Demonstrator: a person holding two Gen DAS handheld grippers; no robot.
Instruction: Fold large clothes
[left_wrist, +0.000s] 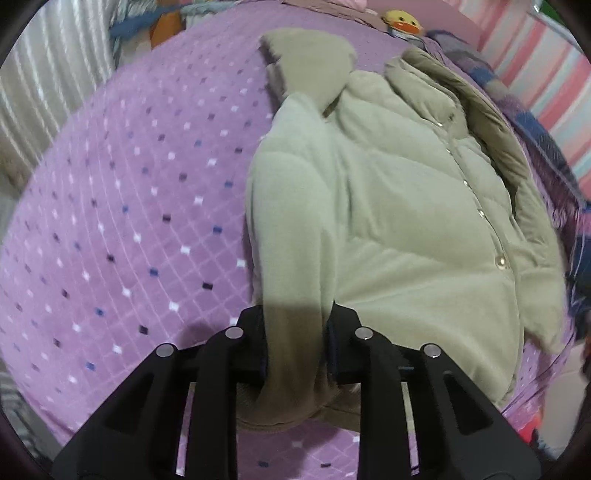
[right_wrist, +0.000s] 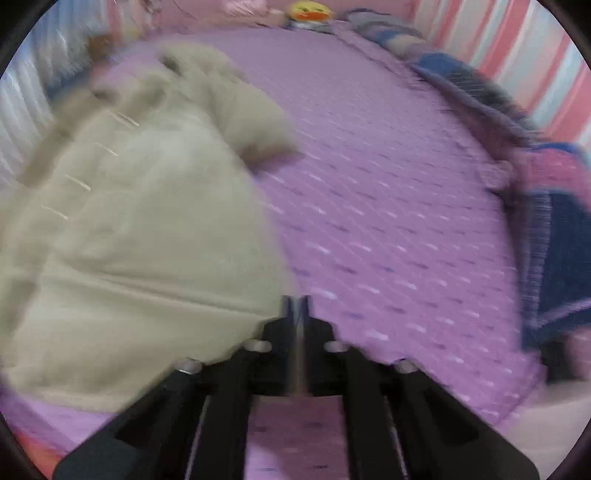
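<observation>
A pale green puffer jacket (left_wrist: 399, 206) lies on a purple quilted bedspread (left_wrist: 129, 206), its snap front facing up and its hood at the far end. My left gripper (left_wrist: 295, 332) is shut on the jacket's left sleeve (left_wrist: 291, 229) near the cuff, which hangs between the fingers. In the blurred right wrist view the jacket (right_wrist: 147, 221) lies to the left. My right gripper (right_wrist: 297, 306) is shut and empty, just off the jacket's hem, over the bedspread (right_wrist: 388, 221).
A yellow duck toy (left_wrist: 400, 20) sits at the head of the bed and also shows in the right wrist view (right_wrist: 308, 11). A blue and pink blanket (right_wrist: 546, 206) is bunched along the right side by a striped wall (right_wrist: 517, 48).
</observation>
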